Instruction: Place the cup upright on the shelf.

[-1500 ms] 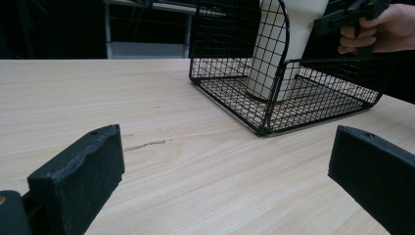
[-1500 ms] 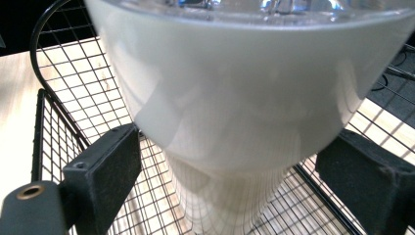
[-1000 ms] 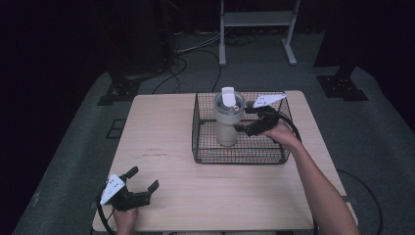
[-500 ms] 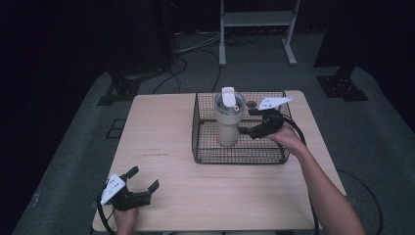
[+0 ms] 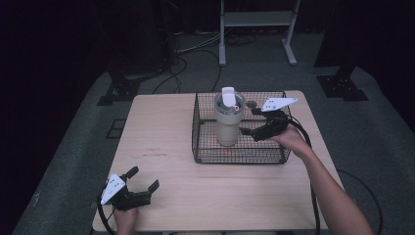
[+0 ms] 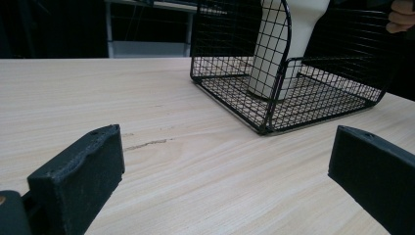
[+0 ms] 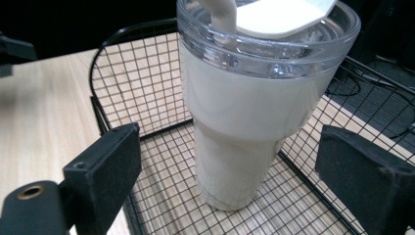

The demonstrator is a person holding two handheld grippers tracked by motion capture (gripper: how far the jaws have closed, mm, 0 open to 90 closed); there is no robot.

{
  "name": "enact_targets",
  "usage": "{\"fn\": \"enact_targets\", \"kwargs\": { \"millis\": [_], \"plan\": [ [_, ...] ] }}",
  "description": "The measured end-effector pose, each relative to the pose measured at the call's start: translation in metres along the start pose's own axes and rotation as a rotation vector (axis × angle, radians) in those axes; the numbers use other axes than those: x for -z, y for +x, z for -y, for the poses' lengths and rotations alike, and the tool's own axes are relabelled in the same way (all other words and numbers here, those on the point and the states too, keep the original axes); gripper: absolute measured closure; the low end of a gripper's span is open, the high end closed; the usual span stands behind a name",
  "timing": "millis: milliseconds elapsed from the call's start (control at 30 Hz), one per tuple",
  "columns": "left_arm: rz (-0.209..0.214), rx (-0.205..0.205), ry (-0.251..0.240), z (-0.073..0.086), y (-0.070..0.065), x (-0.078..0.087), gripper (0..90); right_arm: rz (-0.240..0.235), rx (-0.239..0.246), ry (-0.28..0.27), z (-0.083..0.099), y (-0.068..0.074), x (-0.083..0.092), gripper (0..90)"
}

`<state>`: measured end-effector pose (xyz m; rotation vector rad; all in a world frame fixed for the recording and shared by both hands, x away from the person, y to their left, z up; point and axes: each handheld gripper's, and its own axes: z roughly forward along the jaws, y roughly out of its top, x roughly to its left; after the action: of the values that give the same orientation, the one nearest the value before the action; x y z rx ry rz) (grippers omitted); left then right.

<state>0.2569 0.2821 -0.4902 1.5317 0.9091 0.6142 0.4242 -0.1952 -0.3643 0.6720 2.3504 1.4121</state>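
1. Right claw (image 5: 250,122), jaws spread wide and empty, sits at the 3 o'clock side of the cream tapered tumbler (image 5: 228,120), apart from it.
2. The tumbler's clear lid is cut off in the right gripper view; it stands upright in the black wire-mesh basket (image 5: 205,152).
3. Left claw (image 5: 143,179), wide and empty, rests at 7 o'clock on the pale wood-grain surface (image 5: 161,127).

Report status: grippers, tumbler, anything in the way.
Left gripper open, low over table's near-left corner. Right gripper open, jaws apart beside tumbler. Tumbler upright in wire basket. Basket wall rings it.
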Motion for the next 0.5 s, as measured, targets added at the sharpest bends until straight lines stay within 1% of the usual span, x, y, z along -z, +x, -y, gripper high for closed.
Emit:
{"fn": "enact_targets", "kwargs": {
  "millis": [33,100,233,300,500],
  "plan": [
    [0.0,0.0,0.0,0.0,0.0,0.0,0.0,-0.005,-0.002,0.001,0.0,0.0,0.001,9.4],
    [0.0,0.0,0.0,0.0,0.0,0.0,0.0,0.0,0.003,0.004,0.0,0.002,0.004,9.4],
    [-0.001,0.0,0.0,0.0,0.0,0.0,0.0,0.004,-0.002,-0.015,0.001,0.004,0.011,9.4],
    [-0.001,-0.001,0.001,0.0,0.0,0.0,0.0,0.008,-0.01,-0.017,0.002,0.004,0.013,9.5],
    [-0.001,-0.001,0.001,0.0,0.0,-0.001,0.0,0.012,-0.01,-0.023,0.006,0.008,0.022,9.6]
  ]
}}
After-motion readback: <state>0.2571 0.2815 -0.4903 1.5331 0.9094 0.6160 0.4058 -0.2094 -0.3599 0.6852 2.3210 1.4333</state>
